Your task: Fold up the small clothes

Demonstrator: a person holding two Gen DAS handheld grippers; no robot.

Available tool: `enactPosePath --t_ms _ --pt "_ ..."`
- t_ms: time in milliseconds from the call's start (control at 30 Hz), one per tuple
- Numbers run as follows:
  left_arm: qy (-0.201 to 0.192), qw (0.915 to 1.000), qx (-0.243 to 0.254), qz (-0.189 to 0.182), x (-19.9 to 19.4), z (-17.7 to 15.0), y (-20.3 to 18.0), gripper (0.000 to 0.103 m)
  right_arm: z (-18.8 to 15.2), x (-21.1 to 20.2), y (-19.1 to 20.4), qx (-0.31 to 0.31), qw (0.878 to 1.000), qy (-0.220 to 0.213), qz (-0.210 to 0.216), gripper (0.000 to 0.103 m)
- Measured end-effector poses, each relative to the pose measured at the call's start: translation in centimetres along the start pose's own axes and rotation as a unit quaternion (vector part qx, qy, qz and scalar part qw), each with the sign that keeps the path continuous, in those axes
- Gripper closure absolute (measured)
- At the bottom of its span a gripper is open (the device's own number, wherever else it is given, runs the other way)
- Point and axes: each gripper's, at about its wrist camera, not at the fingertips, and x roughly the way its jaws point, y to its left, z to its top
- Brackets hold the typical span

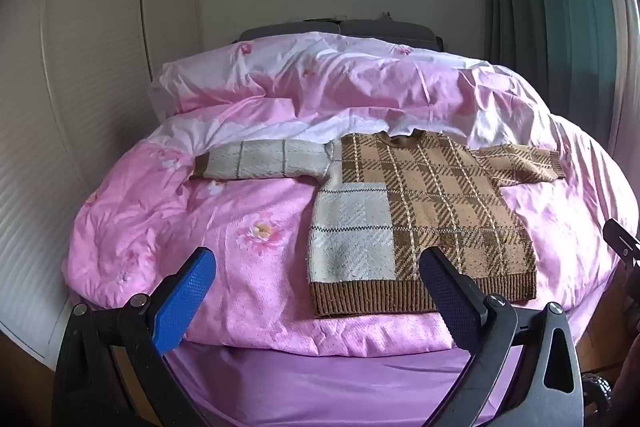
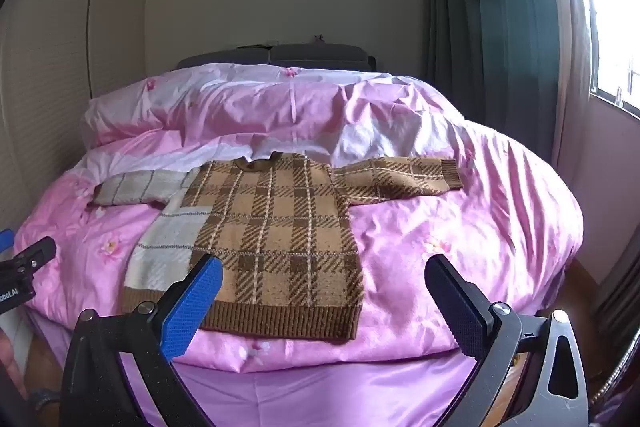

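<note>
A small brown and cream plaid knit sweater [image 1: 424,215] lies flat on the pink duvet, front up, both sleeves spread out sideways. It also shows in the right wrist view [image 2: 276,239]. Its left sleeve [image 1: 264,159] is cream, its right sleeve [image 2: 400,179] is brown. My left gripper [image 1: 318,263] is open and empty, held before the hem at the bed's near edge. My right gripper [image 2: 324,271] is open and empty, also in front of the hem, over the sweater's lower right part.
The pink floral duvet [image 1: 200,219] covers the bed, bunched up at the back [image 2: 280,103]. A white wardrobe [image 1: 80,67] stands at the left. Dark green curtains [image 2: 488,27] and a window [image 2: 616,7] are at the right. The other gripper shows at the left edge [image 2: 24,263].
</note>
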Motion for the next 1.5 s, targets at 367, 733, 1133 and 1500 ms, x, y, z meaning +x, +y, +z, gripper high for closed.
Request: enactPosePath --t_ms 367,733,1133,1500 --pt "0.001 0.9999 -0.010 -0.003 0.0 -0.1 0.1 0.000 -0.1 -0.1 0.0 -0.007 1.000 -0.008 -0.005 0.001" --pt "0.004 0.9999 -0.014 -0.005 0.3 0.0 0.6 0.000 0.6 -0.4 0.3 -0.005 1.000 -0.004 -0.003 0.001" --pt "0.003 0.9999 -0.014 -0.003 0.1 0.2 0.7 0.000 0.4 -0.3 -0.4 -0.001 1.000 -0.005 -0.001 0.001" --pt "0.002 0.9999 -0.015 -0.004 0.0 0.2 0.7 0.000 0.5 -0.2 -0.5 -0.001 1.000 -0.003 -0.001 0.001"
